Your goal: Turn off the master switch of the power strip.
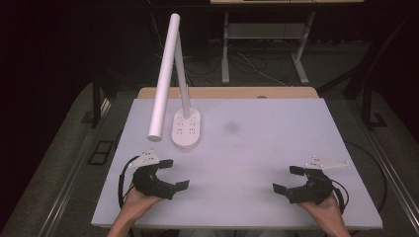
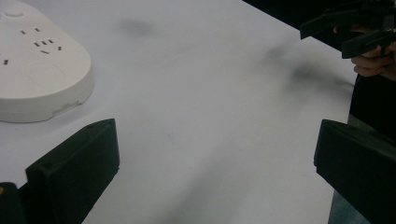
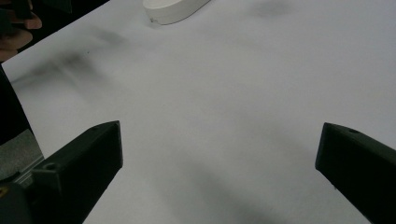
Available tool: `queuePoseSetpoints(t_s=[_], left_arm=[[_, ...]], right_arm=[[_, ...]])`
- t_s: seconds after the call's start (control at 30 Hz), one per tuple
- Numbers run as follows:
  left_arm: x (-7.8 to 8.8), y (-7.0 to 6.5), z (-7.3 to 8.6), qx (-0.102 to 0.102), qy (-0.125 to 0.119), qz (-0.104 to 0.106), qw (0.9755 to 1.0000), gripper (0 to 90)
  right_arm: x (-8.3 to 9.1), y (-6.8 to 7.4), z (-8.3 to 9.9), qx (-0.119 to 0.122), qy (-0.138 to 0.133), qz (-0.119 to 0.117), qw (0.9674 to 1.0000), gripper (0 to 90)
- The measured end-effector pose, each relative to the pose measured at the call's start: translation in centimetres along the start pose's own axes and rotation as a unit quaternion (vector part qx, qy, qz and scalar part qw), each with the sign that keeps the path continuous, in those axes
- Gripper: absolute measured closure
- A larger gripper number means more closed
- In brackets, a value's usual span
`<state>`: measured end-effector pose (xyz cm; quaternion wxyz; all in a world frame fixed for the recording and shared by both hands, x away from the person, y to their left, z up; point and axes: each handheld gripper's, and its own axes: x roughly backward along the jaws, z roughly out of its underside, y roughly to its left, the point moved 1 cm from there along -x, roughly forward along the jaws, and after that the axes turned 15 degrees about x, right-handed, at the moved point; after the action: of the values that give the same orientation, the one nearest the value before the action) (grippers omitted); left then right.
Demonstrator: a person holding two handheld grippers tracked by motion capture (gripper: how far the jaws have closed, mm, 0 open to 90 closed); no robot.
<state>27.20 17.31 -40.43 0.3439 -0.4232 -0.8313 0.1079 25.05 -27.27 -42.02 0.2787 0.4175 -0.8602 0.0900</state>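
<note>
A white desk lamp stands on the white table (image 1: 257,143): its oval base (image 1: 187,127) carries socket slots, a thin stem rises from it, and a long tube head (image 1: 163,76) slants down toward the front left. The base (image 2: 39,65) also lies at the left gripper view's upper left, and its edge (image 3: 173,10) sits at the top of the right gripper view. My left gripper (image 1: 176,174) rests near the front left, open, nothing between its jaws. My right gripper (image 1: 288,178) rests near the front right, open and empty.
A wooden strip (image 1: 227,92) runs along the table's far edge. Behind it stand desk legs (image 1: 226,49) and loose cables on a dark floor. A cable loops off the table's left side (image 1: 121,182). The other gripper (image 2: 359,28) appears at the left gripper view's upper right.
</note>
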Motion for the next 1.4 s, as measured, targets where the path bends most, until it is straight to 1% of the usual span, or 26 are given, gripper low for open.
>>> queuePoseSetpoints(t_s=[0.1,0.13,0.33,0.47,0.57,0.6,0.63,0.67,0.8,0.9,0.97,1.13,1.17,1.4], left_arm=[[0.0,0.1,-0.3,0.0,0.005,0.0,1.0,0.0],[0.0,0.0,-0.6,-0.003,0.009,-0.003,0.9999,0.0],[0.1,0.2,-1.2,-0.009,0.016,-0.006,0.9998,0.0],[0.1,0.5,-1.6,-0.007,0.02,-0.011,0.9997,0.0],[0.1,0.6,-1.9,-0.005,0.018,-0.013,0.9997,0.0],[0.2,0.7,-2.0,-0.007,0.02,-0.012,0.9997,0.0],[0.1,0.7,-2.1,-0.004,0.018,-0.012,0.9997,0.0],[0.2,0.8,-2.2,-0.007,0.019,-0.013,0.9997,0.0],[0.0,1.0,-2.7,-0.004,0.02,-0.016,0.9997,0.0],[0.0,1.1,-3.0,-0.006,0.024,-0.018,0.9995,0.0],[-0.1,1.3,-3.3,-0.002,0.02,-0.018,0.9996,0.0],[-0.1,1.7,-3.9,-0.002,0.022,-0.024,0.9995,0.0],[-0.2,1.8,-4.1,0.001,0.021,-0.025,0.9995,0.0],[-0.2,2.3,-4.8,-0.003,0.029,-0.033,0.999,0.0]], right_arm=[[0.0,-0.1,0.0,0.003,-0.002,0.003,1.0,0.2],[0.0,-0.1,0.0,0.003,-0.002,0.003,1.0,0.2],[0.0,-0.1,0.0,0.002,-0.001,0.003,1.0,0.2],[0.0,0.0,0.1,0.003,0.0,0.003,1.0,0.2],[0.0,0.0,0.1,0.003,0.001,0.003,1.0,0.2],[-0.1,0.0,0.1,0.002,0.003,0.002,1.0,0.2],[-0.1,0.0,0.1,0.002,0.003,0.002,1.0,0.2],[-0.1,0.0,0.1,0.003,0.003,0.002,1.0,0.2],[-0.1,0.0,0.1,0.003,0.003,0.002,1.0,0.2],[-0.1,0.0,0.1,0.003,0.003,0.002,1.0,0.2],[-0.1,0.0,0.1,0.003,0.003,0.003,1.0,0.2],[-0.1,0.0,0.1,0.004,0.004,0.003,1.0,0.2],[-0.1,0.0,0.1,0.004,0.004,0.003,1.0,0.2],[-0.1,-0.1,0.2,0.006,0.004,0.005,1.0,0.2]])
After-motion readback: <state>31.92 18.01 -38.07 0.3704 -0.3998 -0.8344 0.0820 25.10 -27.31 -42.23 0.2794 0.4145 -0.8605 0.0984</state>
